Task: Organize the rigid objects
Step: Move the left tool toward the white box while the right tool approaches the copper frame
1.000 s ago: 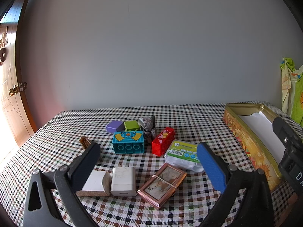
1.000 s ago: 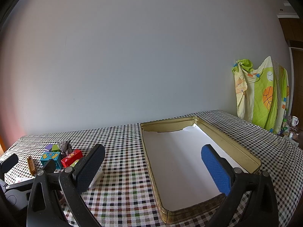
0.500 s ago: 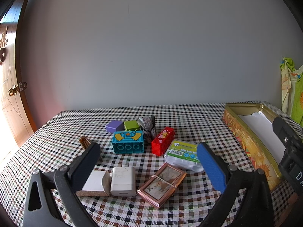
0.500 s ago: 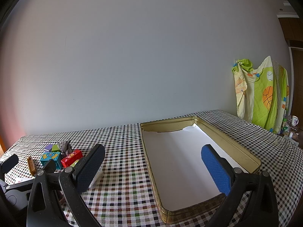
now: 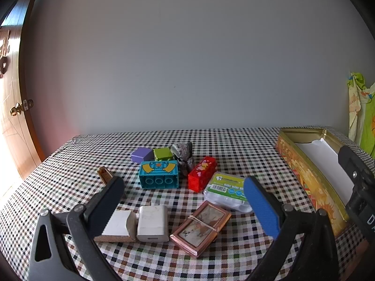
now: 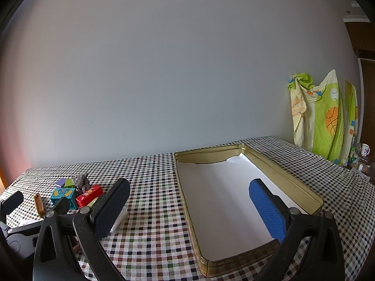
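Several small objects lie clustered on the checked tablecloth in the left wrist view: a teal brick (image 5: 159, 174), a red box (image 5: 202, 173), a purple block (image 5: 141, 154), a green block (image 5: 162, 153), a grey stone (image 5: 184, 151), a green-labelled plastic case (image 5: 226, 190), a copper framed tin (image 5: 201, 227), a white charger (image 5: 152, 223) and a white-topped block (image 5: 116, 227). My left gripper (image 5: 185, 207) hovers open over the nearest ones, holding nothing. A gold tin tray (image 6: 293, 182) lined with white paper holds nothing; my right gripper (image 6: 192, 207) stands open at its near left edge.
A small brown comb-like piece (image 5: 105, 174) lies left of the teal brick. A wooden door (image 5: 11, 117) is at far left. A green patterned cloth (image 6: 323, 117) hangs beyond the table's right end. Bare tablecloth (image 6: 152, 187) separates the cluster from the tray.
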